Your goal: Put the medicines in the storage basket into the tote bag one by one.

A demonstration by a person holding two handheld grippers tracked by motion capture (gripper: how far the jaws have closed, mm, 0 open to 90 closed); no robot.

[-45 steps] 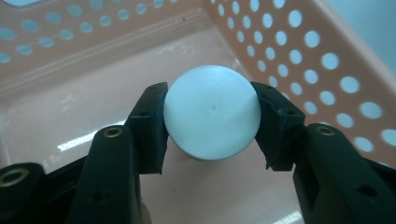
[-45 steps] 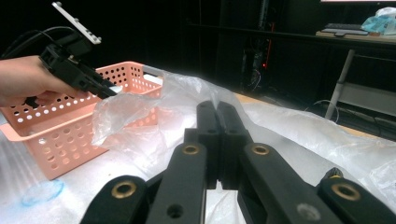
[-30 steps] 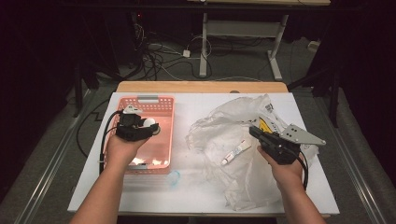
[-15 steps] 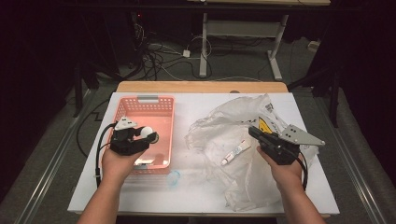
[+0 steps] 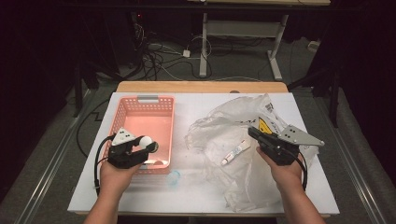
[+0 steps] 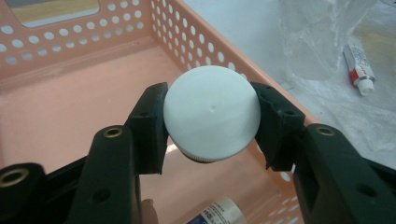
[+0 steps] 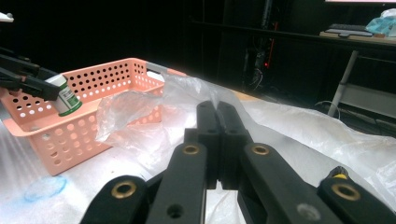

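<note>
My left gripper (image 5: 149, 145) is shut on a small bottle with a white cap (image 5: 146, 141) and holds it over the near end of the pink basket (image 5: 140, 100). In the left gripper view the pads press both sides of the white cap (image 6: 211, 112), above the basket floor (image 6: 70, 116). The right gripper view catches the same bottle (image 7: 65, 95), which has a green label, at the basket's rim. My right gripper (image 5: 254, 133) is shut and rests on the clear plastic bag (image 5: 224, 126). Its jaws (image 7: 217, 109) meet with bag film around the tips; whether they pinch it is unclear.
A small white and red tube (image 5: 236, 152) lies on the bag. A blue-tinted round lid (image 5: 173, 177) sits on the white table near the basket's front corner. Another labelled container (image 6: 219, 212) lies inside the basket. A yellow label (image 5: 265, 125) shows in the bag.
My left hand has drawn back toward the person and slightly left, carrying the bottle to the basket's near end. The right hand has stayed put.
</note>
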